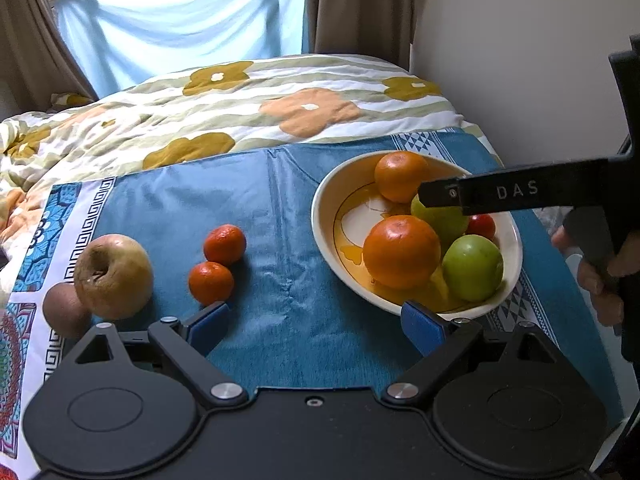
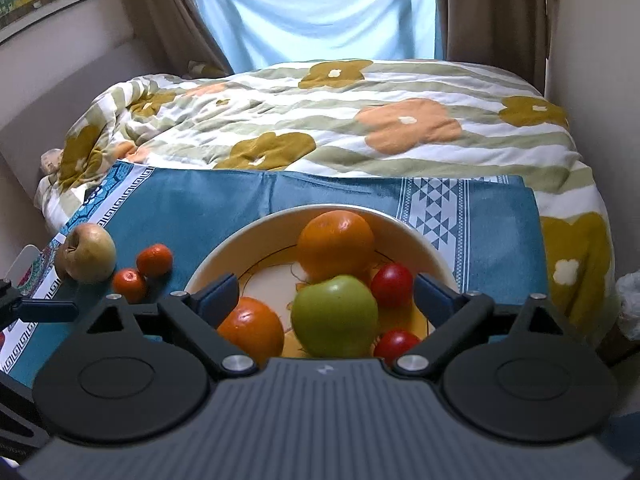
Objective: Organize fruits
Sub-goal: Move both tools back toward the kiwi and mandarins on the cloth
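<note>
A cream bowl (image 1: 320, 216) on the blue cloth holds two oranges (image 1: 401, 251), two green apples (image 1: 472, 266) and small red tomatoes (image 1: 482, 226). On the cloth to its left lie two mandarins (image 1: 224, 244), a yellow-brown apple (image 1: 113, 276) and a brown kiwi (image 1: 64, 310). My left gripper (image 1: 316, 326) is open and empty, low over the cloth between the mandarins and the bowl. My right gripper (image 2: 326, 294) is open over the bowl (image 2: 420, 236), its jaws on either side of a green apple (image 2: 334, 314) without touching it. It also shows in the left wrist view (image 1: 432, 196).
The blue cloth (image 1: 180, 208) lies on a bed with a flowered duvet (image 1: 240, 112). A wall (image 1: 520, 40) stands to the right, curtains and a window behind. The cloth's patterned border (image 1: 24, 320) runs along the left edge.
</note>
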Demonstrator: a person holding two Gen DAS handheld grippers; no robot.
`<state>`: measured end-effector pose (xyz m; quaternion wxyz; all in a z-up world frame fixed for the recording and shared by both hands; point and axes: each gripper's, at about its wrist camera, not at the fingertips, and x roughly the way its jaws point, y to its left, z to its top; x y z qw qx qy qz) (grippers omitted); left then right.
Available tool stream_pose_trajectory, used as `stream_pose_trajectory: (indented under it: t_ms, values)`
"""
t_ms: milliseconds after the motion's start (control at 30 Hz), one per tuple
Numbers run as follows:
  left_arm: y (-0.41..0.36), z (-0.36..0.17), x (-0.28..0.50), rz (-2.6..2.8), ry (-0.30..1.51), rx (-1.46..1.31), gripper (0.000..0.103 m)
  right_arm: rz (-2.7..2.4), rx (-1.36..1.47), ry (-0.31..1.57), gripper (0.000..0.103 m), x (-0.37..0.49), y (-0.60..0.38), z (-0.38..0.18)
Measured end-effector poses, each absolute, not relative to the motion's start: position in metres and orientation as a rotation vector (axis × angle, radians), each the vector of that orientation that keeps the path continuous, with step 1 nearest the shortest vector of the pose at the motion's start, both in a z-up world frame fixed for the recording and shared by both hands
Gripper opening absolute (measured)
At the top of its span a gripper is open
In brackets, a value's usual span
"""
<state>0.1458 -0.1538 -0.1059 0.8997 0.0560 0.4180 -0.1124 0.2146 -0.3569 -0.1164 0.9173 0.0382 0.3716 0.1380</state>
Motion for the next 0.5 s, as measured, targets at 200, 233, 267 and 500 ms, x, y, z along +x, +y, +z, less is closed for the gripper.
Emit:
stream_pose_trajectory:
  t_ms: [200,233,267,500]
  values:
    - [-0.15,-0.096,0.134,-0.204,0.845,0.093,0.095,0.276,0.088,0.766,0.103,0.201,-0.361,-0.108]
    - [-0.15,-0.094,0.132,-0.2,0.84,0.089,0.095,0.276,0.086,0.763,0.103,0.198,-0.362,-0.106]
    - [-0.149,-0.091,0.129,-0.195,0.835,0.083,0.095,0.278,0.082,0.76,0.103,0.196,-0.361,-0.103]
    - [-0.138,-0.073,0.109,-0.147,0.791,0.064,0.095,0.293,0.06,0.734,0.103,0.175,-0.355,-0.083]
